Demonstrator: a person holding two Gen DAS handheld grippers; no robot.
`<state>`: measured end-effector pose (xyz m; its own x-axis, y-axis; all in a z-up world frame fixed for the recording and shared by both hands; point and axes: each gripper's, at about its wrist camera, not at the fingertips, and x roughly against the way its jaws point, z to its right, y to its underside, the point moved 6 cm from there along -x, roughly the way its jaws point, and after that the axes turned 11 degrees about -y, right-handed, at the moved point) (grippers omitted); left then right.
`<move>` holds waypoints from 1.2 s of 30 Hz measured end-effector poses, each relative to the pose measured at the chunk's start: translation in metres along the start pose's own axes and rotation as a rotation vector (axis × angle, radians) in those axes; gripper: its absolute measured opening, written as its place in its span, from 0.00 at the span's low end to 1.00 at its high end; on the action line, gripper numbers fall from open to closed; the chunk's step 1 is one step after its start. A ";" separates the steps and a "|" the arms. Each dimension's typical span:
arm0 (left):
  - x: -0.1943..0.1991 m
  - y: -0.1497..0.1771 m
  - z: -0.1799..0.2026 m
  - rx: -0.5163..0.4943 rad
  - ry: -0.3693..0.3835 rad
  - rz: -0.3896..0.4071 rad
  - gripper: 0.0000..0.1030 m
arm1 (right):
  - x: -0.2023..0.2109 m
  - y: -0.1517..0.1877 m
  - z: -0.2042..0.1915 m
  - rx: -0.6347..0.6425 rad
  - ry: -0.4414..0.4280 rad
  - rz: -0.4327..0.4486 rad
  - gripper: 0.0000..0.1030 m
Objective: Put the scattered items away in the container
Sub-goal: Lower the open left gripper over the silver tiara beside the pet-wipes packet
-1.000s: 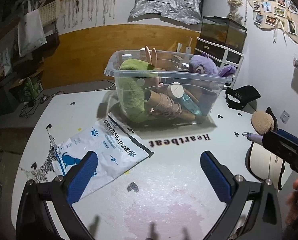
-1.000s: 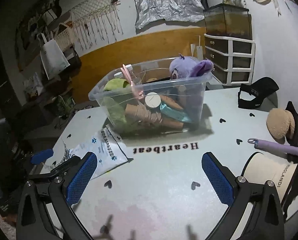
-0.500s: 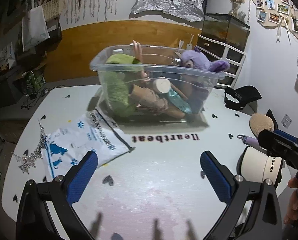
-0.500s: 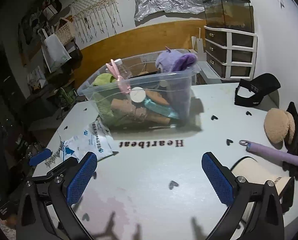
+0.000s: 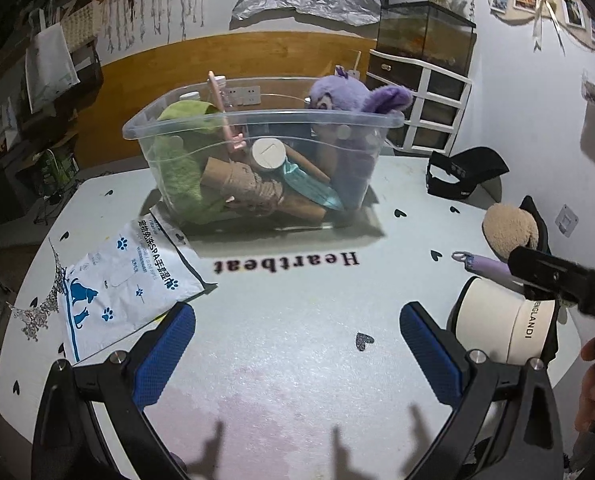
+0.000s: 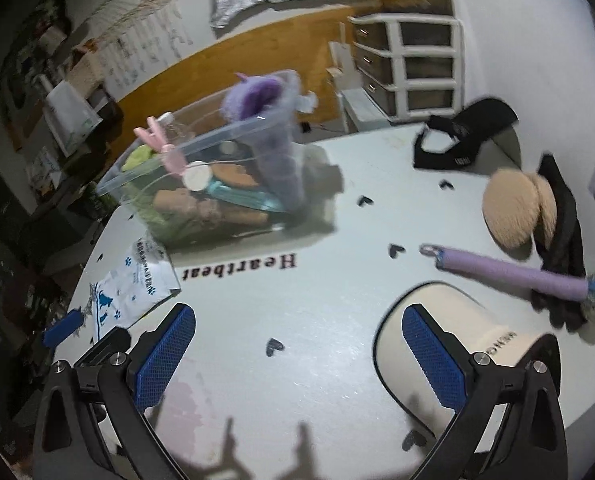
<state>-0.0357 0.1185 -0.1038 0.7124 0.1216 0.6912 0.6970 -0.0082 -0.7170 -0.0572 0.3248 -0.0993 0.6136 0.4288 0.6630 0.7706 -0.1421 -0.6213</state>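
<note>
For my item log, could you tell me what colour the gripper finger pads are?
Blue, with a fine textured surface; the pads show best in the left wrist view.

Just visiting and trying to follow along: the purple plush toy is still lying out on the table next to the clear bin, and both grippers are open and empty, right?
Not quite. The purple plush toy is already inside the clear bin, poking above its rim, as the left wrist view shows. The rest holds: the left gripper and right gripper are both open and empty.
</note>
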 end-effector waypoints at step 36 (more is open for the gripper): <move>-0.115 0.015 -0.306 0.089 -0.479 -0.029 0.72 | -0.130 0.025 -0.136 0.229 -0.028 -0.199 1.00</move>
<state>-0.0823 -0.1991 -0.1664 0.5606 0.5641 0.6063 0.6913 0.0843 -0.7176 -0.0945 0.1442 -0.1442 0.4471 0.4527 0.7715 0.8146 0.1504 -0.5602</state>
